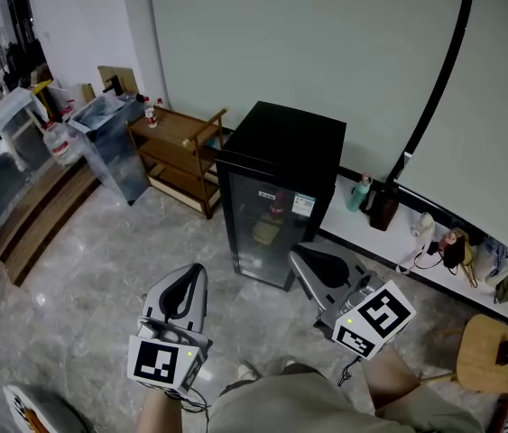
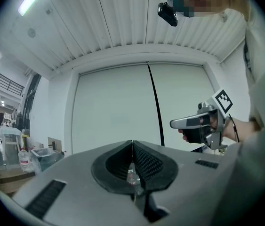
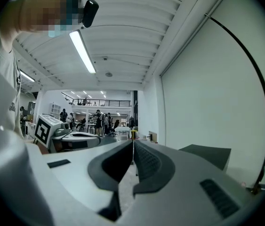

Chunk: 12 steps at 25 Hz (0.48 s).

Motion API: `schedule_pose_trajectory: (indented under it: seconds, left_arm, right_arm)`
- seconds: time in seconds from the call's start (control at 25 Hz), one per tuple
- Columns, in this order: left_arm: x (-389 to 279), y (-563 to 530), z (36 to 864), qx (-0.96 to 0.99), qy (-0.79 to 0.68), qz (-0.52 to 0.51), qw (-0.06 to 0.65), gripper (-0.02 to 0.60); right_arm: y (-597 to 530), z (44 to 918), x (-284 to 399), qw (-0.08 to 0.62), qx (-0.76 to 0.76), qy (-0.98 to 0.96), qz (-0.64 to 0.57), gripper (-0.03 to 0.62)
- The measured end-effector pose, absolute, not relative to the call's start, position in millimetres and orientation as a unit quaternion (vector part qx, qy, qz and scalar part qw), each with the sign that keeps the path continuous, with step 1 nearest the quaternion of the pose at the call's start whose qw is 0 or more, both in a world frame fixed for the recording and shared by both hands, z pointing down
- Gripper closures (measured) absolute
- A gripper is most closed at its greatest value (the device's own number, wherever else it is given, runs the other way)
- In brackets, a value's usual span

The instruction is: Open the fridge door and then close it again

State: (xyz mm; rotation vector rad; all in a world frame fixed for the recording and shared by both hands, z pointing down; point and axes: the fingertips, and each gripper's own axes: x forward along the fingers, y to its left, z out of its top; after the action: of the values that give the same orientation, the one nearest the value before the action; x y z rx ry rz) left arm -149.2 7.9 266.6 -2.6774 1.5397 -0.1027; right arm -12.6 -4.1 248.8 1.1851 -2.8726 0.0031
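Observation:
A small black fridge point(image 1: 276, 165) stands against the pale wall, and its glass door point(image 1: 265, 228) is closed, with a few items dimly visible inside. My left gripper point(image 1: 198, 271) hovers over the floor in front of the fridge and to its left, jaws shut and empty. My right gripper point(image 1: 296, 253) is close to the door's lower right corner, also shut on nothing. The left gripper view shows its closed jaws point(image 2: 132, 143) facing the wall, with the right gripper point(image 2: 172, 123) off to the side. The right gripper view shows its closed jaws point(image 3: 133, 143), the left gripper point(image 3: 97, 137) and the fridge top point(image 3: 206, 154).
A wooden cart point(image 1: 181, 147) and a clear plastic bin point(image 1: 114, 142) stand left of the fridge. Right of it, a low white ledge point(image 1: 371, 242) carries bottles and small items. A round wooden stool point(image 1: 486, 350) is at the far right. A black cable point(image 1: 438, 88) runs down the wall.

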Motion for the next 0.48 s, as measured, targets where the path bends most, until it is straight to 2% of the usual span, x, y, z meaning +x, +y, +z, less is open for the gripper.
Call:
schedule_pose_trajectory:
  seconds: [0.48]
  left_arm:
    - [-165.4, -1.5, 274.0, -0.871, 0.49, -0.034, 0.018, 0.574]
  right_arm:
    - [-13.6, 262.8, -35.6, 0.021, 0.379, -0.925, 0.021, 0.597]
